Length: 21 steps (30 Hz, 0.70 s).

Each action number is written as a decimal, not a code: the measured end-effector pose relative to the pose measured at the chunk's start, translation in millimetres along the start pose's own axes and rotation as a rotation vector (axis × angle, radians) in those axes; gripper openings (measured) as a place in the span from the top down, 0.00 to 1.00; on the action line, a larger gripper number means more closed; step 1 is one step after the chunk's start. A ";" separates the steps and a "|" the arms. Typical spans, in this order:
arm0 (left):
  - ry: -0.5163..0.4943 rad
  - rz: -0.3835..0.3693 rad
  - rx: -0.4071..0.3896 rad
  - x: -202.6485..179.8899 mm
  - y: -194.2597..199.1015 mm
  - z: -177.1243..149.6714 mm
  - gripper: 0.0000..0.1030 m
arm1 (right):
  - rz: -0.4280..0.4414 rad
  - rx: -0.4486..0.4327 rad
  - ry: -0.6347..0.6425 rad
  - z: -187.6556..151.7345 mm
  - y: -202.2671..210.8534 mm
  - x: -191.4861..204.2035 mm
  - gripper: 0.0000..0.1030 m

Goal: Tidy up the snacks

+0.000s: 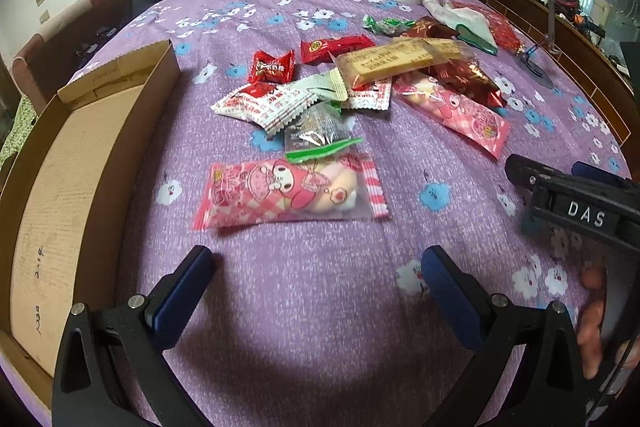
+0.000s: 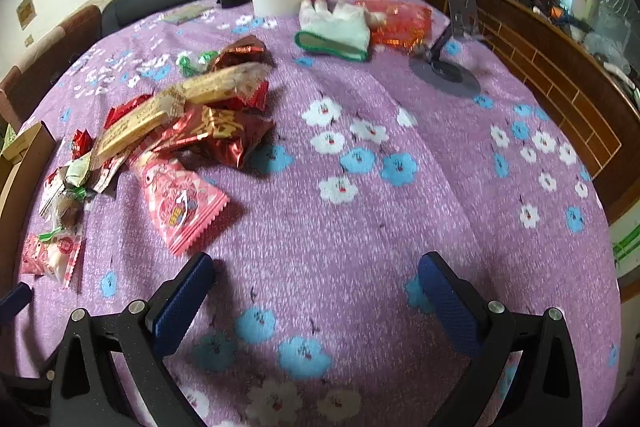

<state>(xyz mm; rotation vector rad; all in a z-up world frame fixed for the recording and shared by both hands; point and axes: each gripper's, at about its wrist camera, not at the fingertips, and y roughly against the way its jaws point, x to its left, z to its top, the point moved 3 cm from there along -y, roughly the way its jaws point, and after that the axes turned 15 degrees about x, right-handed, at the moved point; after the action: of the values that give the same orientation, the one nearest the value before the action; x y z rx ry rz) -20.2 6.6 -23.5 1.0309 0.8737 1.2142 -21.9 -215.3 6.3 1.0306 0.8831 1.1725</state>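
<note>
1. The left gripper hovers with its jaws spread wide and nothing between them, just short of the nearest pink cartoon snack packet lying flat on the table.
2. The right gripper is likewise wide open and empty, over bare purple floral cloth, with a second pink packet just ahead and to its left.
3. The rest of the snacks sit in a loose overlapping heap: red-and-white sachets, a clear wrapper with a green edge, a long gold biscuit bar and a dark red foil bag.
4. The cardboard box, the likely destination, stands open at the left edge of the table with no snacks showing inside.
5. Risks, as I judge them: the flat, slick packet may slide away instead of lifting if the jaws close on its edge; the pads may pinch the cloth; the clear wrapper touching the pink packet's top edge may be dragged along.
6. The two grippers are near each other, so crossing paths toward the box could make them collide.
7. Only the left wrist view shows the box interior; only the right wrist view shows the white glove and the grey stand clearly.
</note>
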 end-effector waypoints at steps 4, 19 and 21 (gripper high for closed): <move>-0.007 -0.006 -0.004 0.6 0.3 -0.4 0.00 | 0.004 0.000 0.006 -5.3 0.6 -1.3 0.01; -0.037 -0.016 0.004 0.1 1.5 -4.2 0.00 | 0.007 -0.001 0.013 -16.0 5.4 0.8 0.01; -0.037 -0.010 0.005 -0.4 1.5 -3.4 0.00 | 0.006 -0.004 0.009 -17.2 6.0 1.0 0.01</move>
<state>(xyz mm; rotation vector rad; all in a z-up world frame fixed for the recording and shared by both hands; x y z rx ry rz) -23.9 6.8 -23.2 1.0481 0.8525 1.1818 -39.6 -211.0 6.8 1.0258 0.8849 1.1849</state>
